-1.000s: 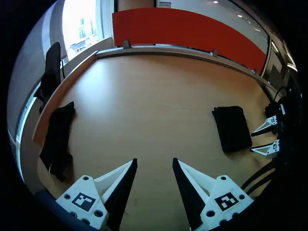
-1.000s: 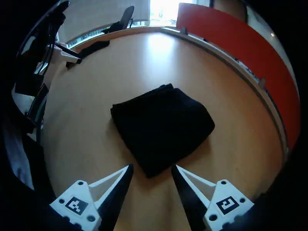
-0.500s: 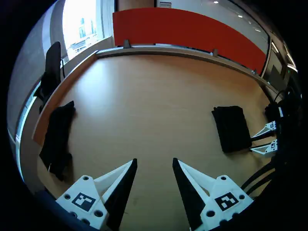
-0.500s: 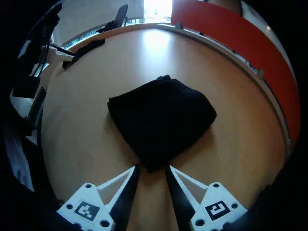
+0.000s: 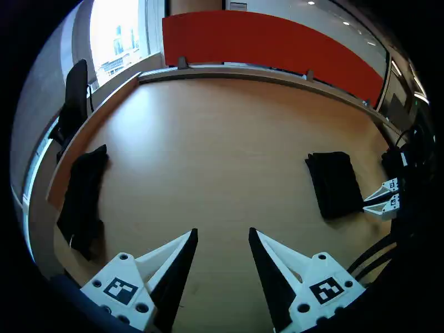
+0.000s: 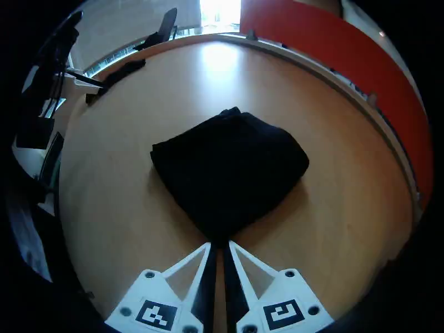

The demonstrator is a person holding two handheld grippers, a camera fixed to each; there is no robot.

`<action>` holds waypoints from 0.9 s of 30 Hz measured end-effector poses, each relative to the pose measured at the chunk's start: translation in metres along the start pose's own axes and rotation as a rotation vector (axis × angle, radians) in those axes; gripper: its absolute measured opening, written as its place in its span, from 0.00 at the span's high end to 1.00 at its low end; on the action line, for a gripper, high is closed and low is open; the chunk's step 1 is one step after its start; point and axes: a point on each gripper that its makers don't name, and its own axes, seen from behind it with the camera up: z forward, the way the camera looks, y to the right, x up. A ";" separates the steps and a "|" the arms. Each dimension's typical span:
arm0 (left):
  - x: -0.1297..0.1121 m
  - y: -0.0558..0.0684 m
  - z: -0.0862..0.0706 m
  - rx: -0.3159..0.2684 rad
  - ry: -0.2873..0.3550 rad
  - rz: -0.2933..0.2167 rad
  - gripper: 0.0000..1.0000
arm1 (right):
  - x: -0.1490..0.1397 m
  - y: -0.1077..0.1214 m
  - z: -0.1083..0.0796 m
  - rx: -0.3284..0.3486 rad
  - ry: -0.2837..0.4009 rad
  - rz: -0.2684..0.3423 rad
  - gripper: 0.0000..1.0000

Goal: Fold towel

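Currently your right gripper (image 6: pixel 220 245) pinches the near corner of the folded black cloth towel (image 6: pixel 230 166) lying ahead; left gripper (image 5: pixel 222 231), spread, is well apart.

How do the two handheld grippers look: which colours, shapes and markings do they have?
The left gripper and the right gripper look alike. Each has white plastic jaws shaped as open triangular frames that taper to a point, with black inner faces. Every jaw base carries a square black-and-white marker. In the left gripper view, black cables run close to the right gripper.
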 end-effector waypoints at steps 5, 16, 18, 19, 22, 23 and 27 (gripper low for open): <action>-0.001 0.000 0.000 0.000 -0.001 -0.001 0.33 | 0.002 0.001 -0.001 -0.003 0.008 -0.003 0.94; -0.003 -0.001 0.002 -0.007 -0.001 -0.005 0.33 | 0.021 0.008 -0.015 -0.031 0.033 -0.022 0.94; -0.003 -0.001 0.003 -0.009 0.002 -0.002 0.33 | 0.028 0.010 -0.020 -0.038 0.043 -0.030 0.94; -0.003 0.000 0.003 -0.012 0.003 -0.001 0.33 | 0.033 0.011 -0.022 -0.041 0.050 -0.035 0.94; -0.001 0.002 0.002 -0.019 0.009 0.005 0.33 | 0.050 0.014 -0.031 -0.052 0.077 -0.050 0.94; 0.001 0.002 0.002 -0.021 0.012 0.007 0.33 | 0.057 0.015 -0.034 -0.056 0.088 -0.055 0.94; 0.007 0.004 0.001 -0.029 0.026 0.016 0.33 | 0.085 0.020 -0.047 -0.071 0.134 -0.069 0.94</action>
